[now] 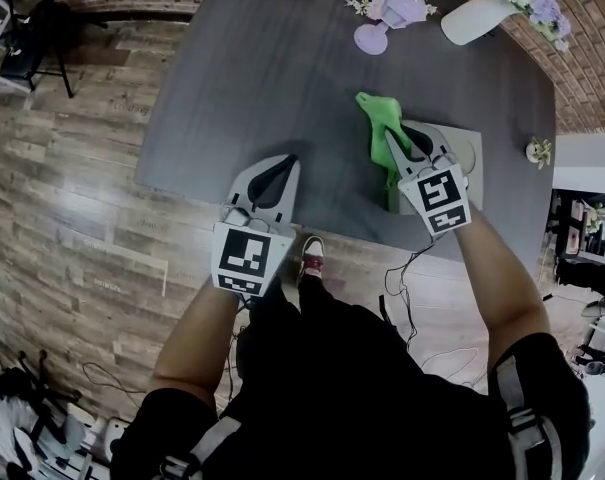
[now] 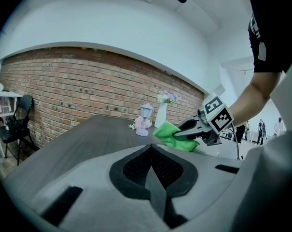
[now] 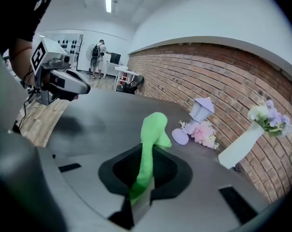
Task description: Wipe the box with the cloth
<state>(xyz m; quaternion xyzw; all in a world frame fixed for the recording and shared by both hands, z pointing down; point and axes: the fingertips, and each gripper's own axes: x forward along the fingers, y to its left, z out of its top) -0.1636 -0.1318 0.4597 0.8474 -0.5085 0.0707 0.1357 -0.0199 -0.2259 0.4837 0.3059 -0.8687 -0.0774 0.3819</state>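
The right gripper (image 1: 400, 133) is shut tight on the green cloth (image 1: 374, 113). In the right gripper view the cloth (image 3: 150, 139) runs up between the two jaws and flops over past their tips. The left gripper (image 1: 287, 160) is closed too, with its jaws pressed together and nothing in them. Its tips reach just over the near edge of the bench (image 1: 282, 68), and the rest of it hangs over the wood floor (image 1: 72, 188).

The bench is big and dark grey. Most of its top is bare, so there is lots of room to the left of the box and behind it.

The box (image 1: 477, 173) is pale grey and flat. It sits on the right part of the bench, close to the near edge. The right gripper is over the box's left side, and the cloth hangs along that left edge. I cannot tell if the cloth touches the box.

A white vase (image 1: 477, 16) with flowers is at the far edge by the brick wall. A small purple lantern (image 1: 372, 38) stands near it, well apart from the box.
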